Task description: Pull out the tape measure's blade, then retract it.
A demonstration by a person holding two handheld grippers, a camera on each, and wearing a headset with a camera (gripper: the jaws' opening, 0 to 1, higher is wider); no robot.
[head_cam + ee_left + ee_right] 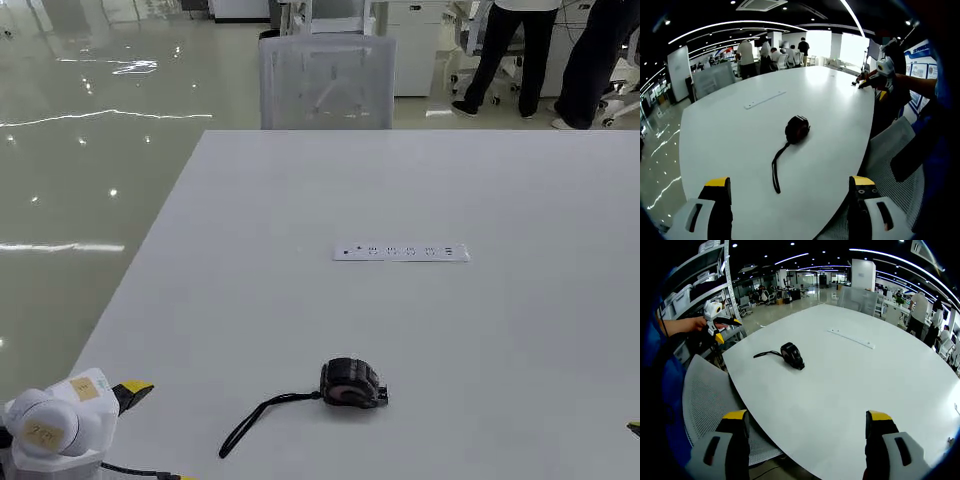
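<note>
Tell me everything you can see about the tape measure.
The tape measure is a small, dark, rounded case that looks like plastic or rubber. It rests on the white table, near the person's edge. No blade is pulled out of it. A black loop strap trails from one end, lying flat on the tabletop. Nothing but the table touches it.

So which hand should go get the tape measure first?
Probably the left. The left tongs, open, point straight at the tape measure, which sits centred between them with its strap trailing toward them. From the right tongs, also open, it lies farther off and to one side.
</note>
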